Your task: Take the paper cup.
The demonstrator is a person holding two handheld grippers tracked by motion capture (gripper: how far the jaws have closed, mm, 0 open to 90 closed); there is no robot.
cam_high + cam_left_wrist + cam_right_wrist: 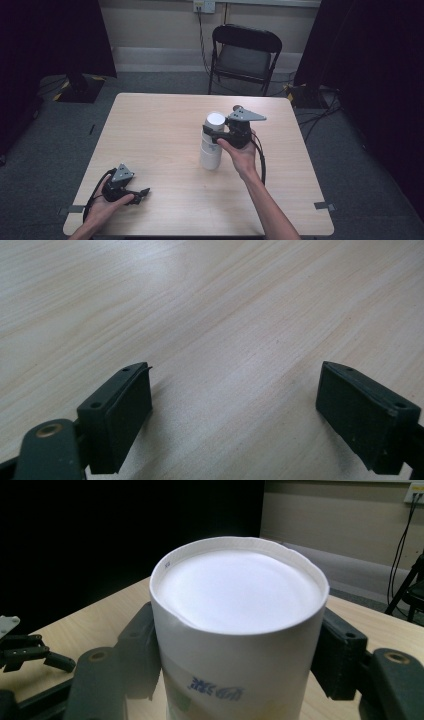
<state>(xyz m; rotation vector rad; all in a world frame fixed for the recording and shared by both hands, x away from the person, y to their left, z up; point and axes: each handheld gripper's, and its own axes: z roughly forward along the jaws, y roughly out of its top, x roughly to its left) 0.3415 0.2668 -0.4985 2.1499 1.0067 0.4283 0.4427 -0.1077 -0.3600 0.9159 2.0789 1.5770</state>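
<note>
A stack of cups [212, 141] stands right of centre on the table [160, 130], between the right gripper's [216, 132] jaws. The left gripper [141, 192] rests near the table's front-left corner. A chair [244, 57] stands behind the table.

The left hand [107, 200] lies low at the near left, its forearm entering from the near edge; the left gripper [145, 191] points right, jaws apart with nothing between them. The right forearm reaches far and leftward from the near edge; the right hand [240, 150] holds the right gripper [209, 131] raised, its jaws pressed on both sides of a white cup [212, 142]
</note>
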